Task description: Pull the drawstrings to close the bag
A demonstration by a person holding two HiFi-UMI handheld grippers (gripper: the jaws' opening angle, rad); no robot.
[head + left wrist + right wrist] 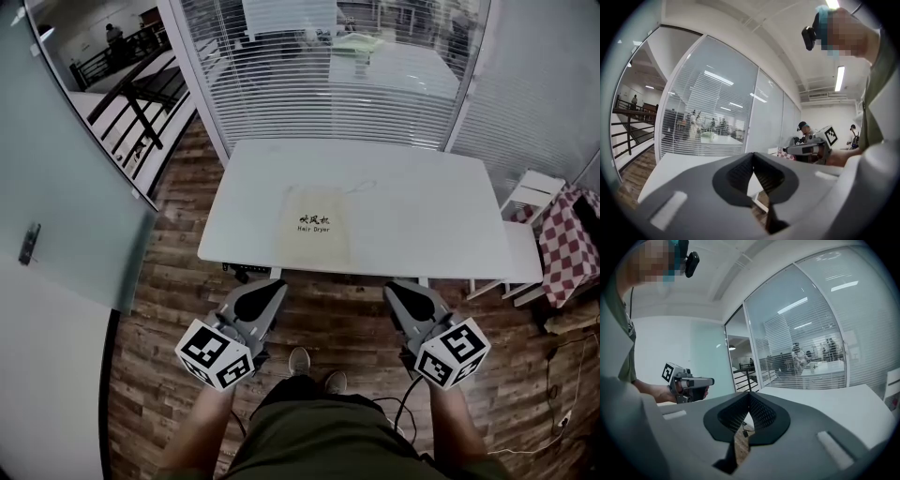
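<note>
Barely visible drawstring [361, 187], bag [317, 228], jaws together.

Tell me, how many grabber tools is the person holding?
2. The left gripper hangs over the floor short of the table, on the left; the right gripper level with it on the right. Both are shut, empty.
</note>
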